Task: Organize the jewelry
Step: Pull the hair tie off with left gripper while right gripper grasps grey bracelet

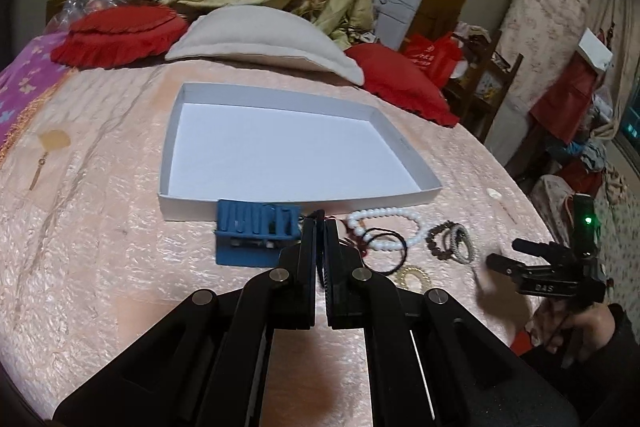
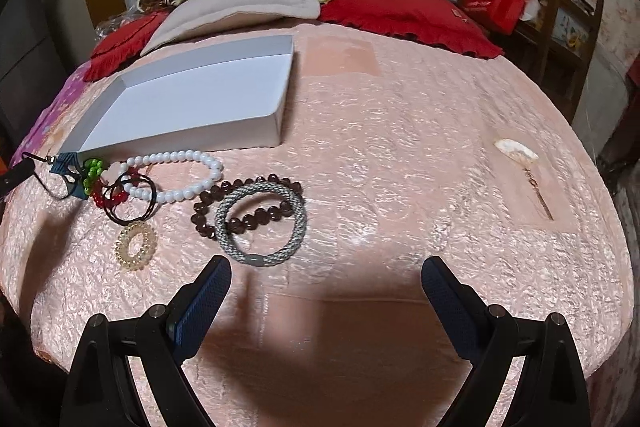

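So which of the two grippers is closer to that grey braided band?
The right gripper: it hangs open just in front of the grey braided band. The left gripper sits further away, closed, by the blue holder.

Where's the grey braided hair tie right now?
In the right wrist view the grey braided hair tie lies on the pink bedspread, overlapping the dark bead bracelet, just ahead of the right hand-held gripper.

Blk grippers (image 1: 318,227), silver screws, blue pads (image 2: 204,301).
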Demonstrator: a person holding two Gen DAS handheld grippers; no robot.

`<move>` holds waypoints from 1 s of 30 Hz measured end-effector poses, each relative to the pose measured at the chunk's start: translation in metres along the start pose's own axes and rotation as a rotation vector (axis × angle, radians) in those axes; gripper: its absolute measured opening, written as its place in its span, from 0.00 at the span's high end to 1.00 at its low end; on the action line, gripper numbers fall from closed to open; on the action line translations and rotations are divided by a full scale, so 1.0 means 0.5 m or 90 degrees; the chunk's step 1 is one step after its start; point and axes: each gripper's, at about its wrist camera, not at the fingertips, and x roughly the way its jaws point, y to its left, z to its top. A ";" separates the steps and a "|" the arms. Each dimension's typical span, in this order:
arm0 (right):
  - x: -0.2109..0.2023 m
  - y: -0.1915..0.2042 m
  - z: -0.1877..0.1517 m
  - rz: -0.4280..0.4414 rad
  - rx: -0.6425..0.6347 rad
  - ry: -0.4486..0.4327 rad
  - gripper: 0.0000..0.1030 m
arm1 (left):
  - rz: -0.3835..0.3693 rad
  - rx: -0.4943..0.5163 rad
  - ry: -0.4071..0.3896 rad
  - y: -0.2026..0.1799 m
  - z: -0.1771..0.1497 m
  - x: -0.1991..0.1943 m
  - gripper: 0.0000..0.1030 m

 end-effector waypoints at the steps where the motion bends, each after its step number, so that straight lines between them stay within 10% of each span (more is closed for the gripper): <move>1: 0.000 -0.001 0.000 0.001 -0.001 -0.001 0.08 | -0.005 -0.002 -0.001 0.000 -0.003 -0.006 0.98; 8: 0.010 -0.011 0.012 0.003 -0.012 -0.010 0.08 | 0.011 -0.013 0.008 0.011 -0.017 -0.009 0.98; 15: 0.050 0.006 0.049 0.030 -0.087 -0.008 0.50 | 0.020 -0.018 0.017 0.011 -0.019 0.003 0.99; 30: 0.095 0.023 0.056 0.098 -0.151 0.011 0.87 | 0.032 -0.010 0.032 0.007 -0.023 0.013 0.99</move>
